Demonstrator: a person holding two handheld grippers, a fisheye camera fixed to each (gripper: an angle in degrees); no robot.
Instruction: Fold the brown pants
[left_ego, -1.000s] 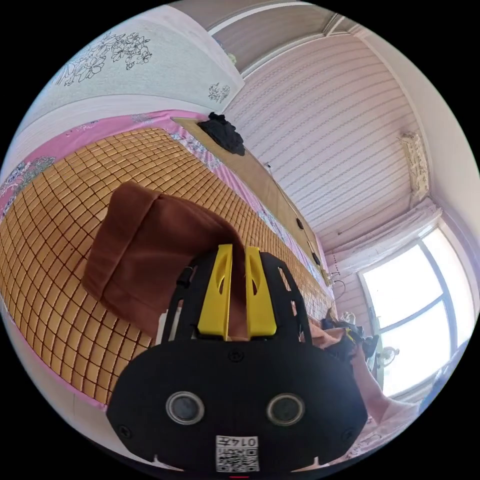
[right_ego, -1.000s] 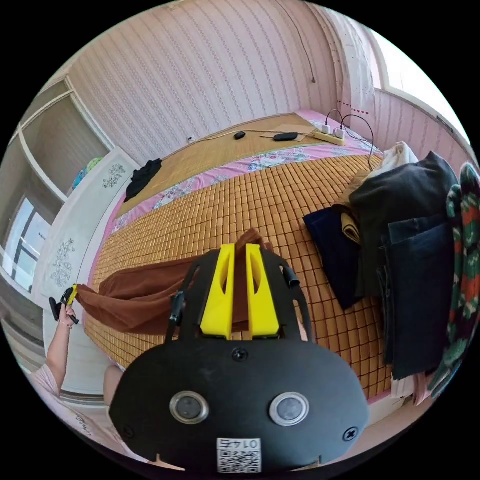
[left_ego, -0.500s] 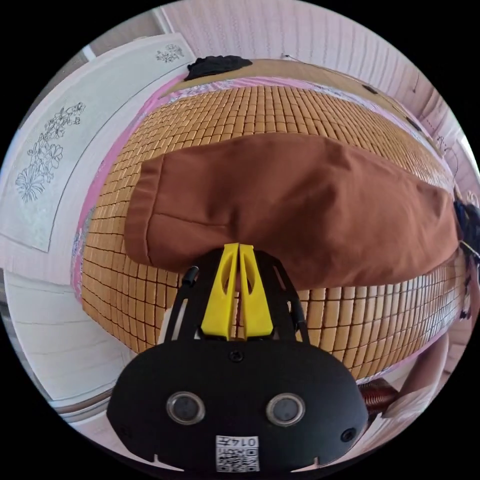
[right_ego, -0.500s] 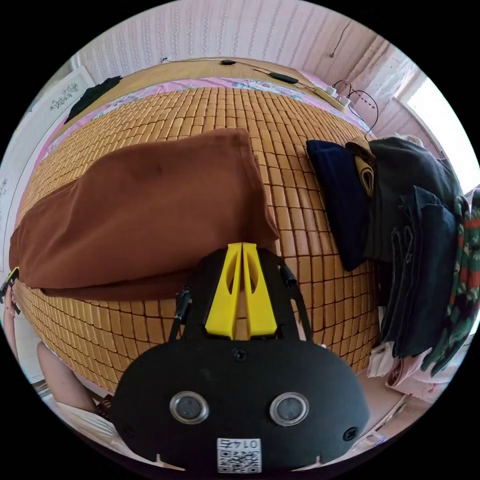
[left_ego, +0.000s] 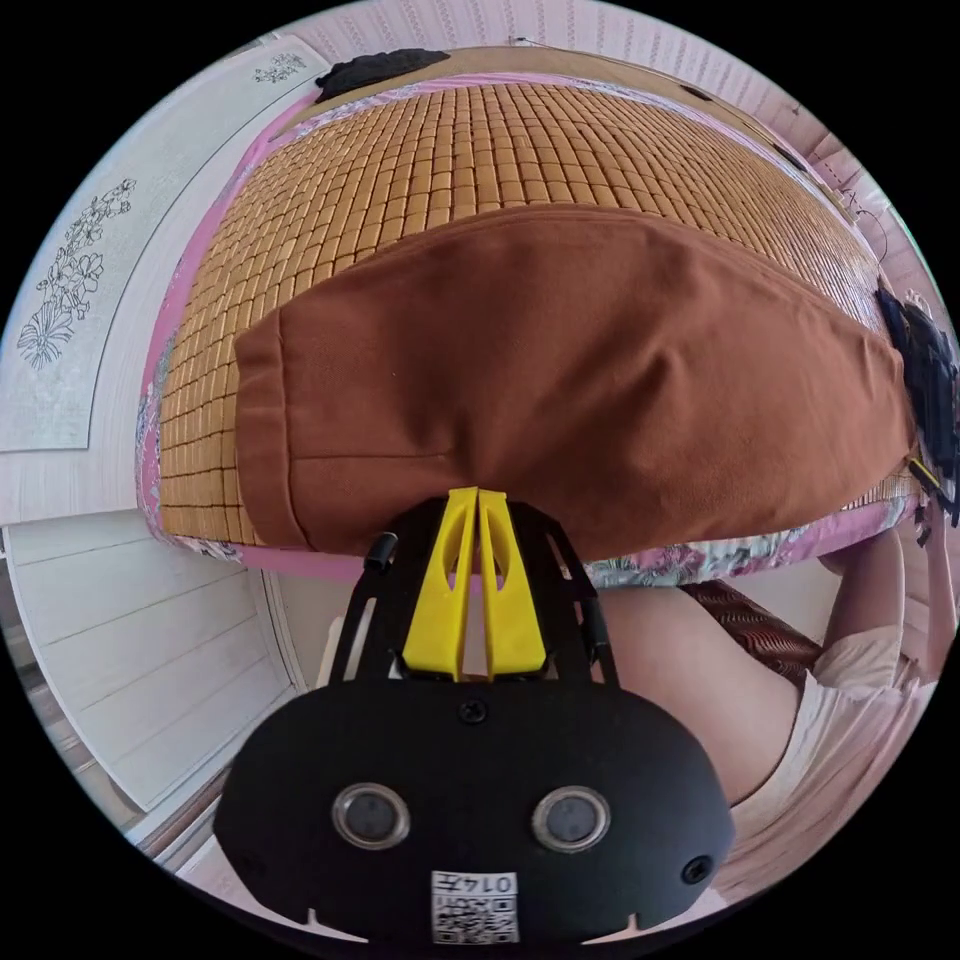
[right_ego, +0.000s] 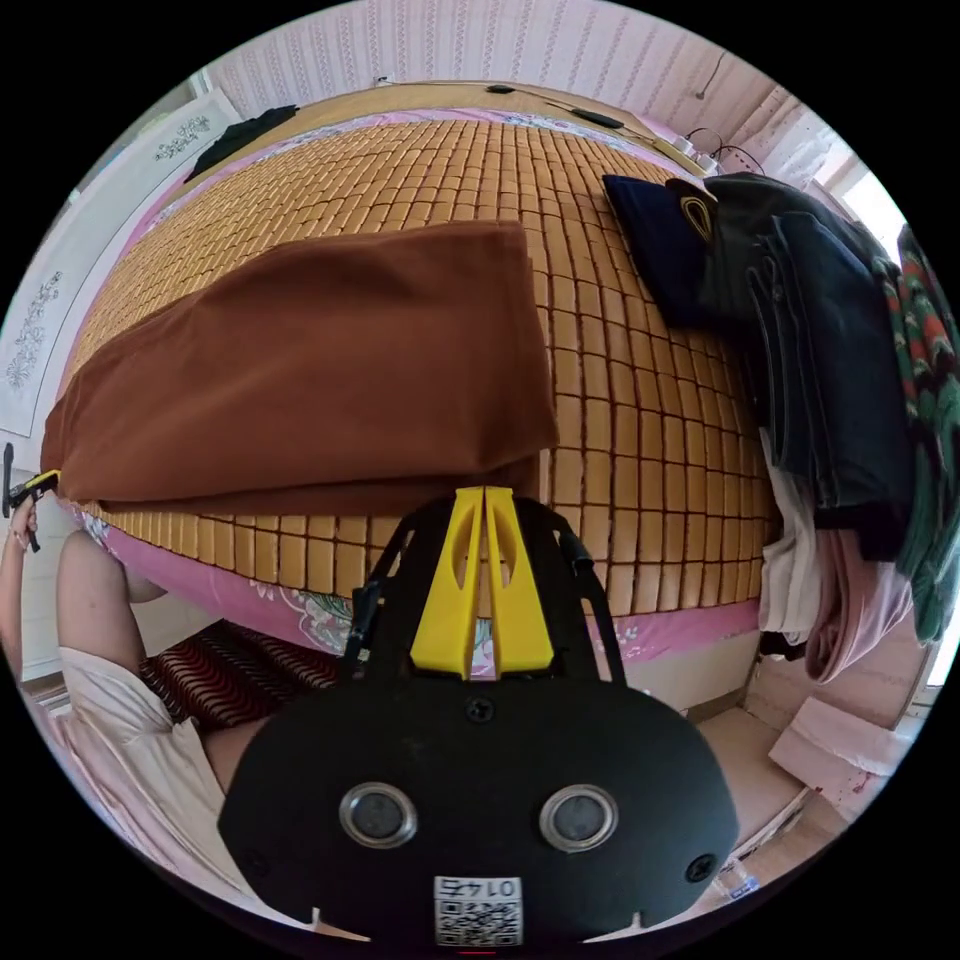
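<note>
The brown pants (left_ego: 560, 370) lie flat and folded lengthwise on the bamboo mat (left_ego: 450, 150) of a bed, their long edge along the bed's near side. My left gripper (left_ego: 477, 493) is shut, its yellow tips pinching the near edge of the pants close to one end. My right gripper (right_ego: 485, 492) is shut the same way on the near corner of the brown pants (right_ego: 300, 360) at the other end. The right gripper (left_ego: 925, 470) also shows at the far end of the cloth in the left gripper view. The left gripper (right_ego: 30, 487) shows likewise in the right gripper view.
A pile of dark and patterned clothes (right_ego: 830, 360) sits on the mat (right_ego: 640, 420) to the right of the pants. A black garment (right_ego: 240, 130) lies at the far corner. The person's leg (left_ego: 680, 680) stands against the bed's pink edge (right_ego: 250, 600).
The pants hung stretched in the air between both grippers, then came down flat on the mat. Since then they have slid toward the bed's near edge with both grippers holding.
</note>
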